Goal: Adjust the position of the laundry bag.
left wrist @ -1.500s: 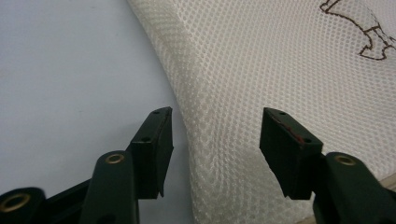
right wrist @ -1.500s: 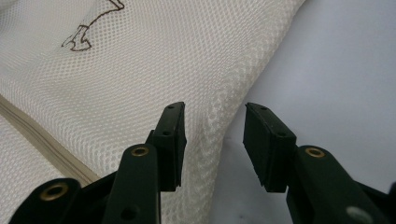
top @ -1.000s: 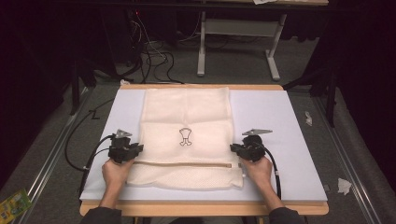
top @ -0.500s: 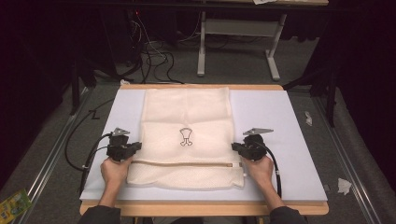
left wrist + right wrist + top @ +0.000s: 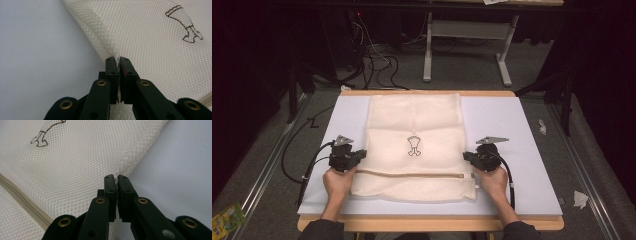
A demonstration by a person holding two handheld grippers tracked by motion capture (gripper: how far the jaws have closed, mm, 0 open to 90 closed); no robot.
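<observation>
From where I sit, the left gripper [image 5: 353, 159] is at the left edge of the cream mesh laundry bag with a brown zip and a small brown printed emblem [image 5: 414, 145], and in the left gripper view its black jaws are pinched tight on a fold of that mesh edge [image 5: 113, 53], having just been closing onto it. The bag lies flat on the pale lavender-white table mat [image 5: 512, 130], its long axis running from the near edge away to the far edge, so the cloth stretches rightward from my left hand [image 5: 338, 181] and leftward from my right one. The brown zip [image 5: 412, 175] crosses the bag from side to side just nearer than the two grip points, and the emblem [image 5: 413, 145] sits between them, a little farther off. Each gripper is at its own side seam, so neither is nearer; they match at about the same depth. On the right, the right gripper [image 5: 472, 159] is likewise clamped on the mesh border [image 5: 117, 171], its jaws also just closed onto it, with bare mat beyond it. Both forearms come in from the near edge, wrists level, grippers pointing inward at each other across the bag. I judge the coming move to be a lift and fold of the near part toward the far end, which depends on both pinches holding evenly
</observation>
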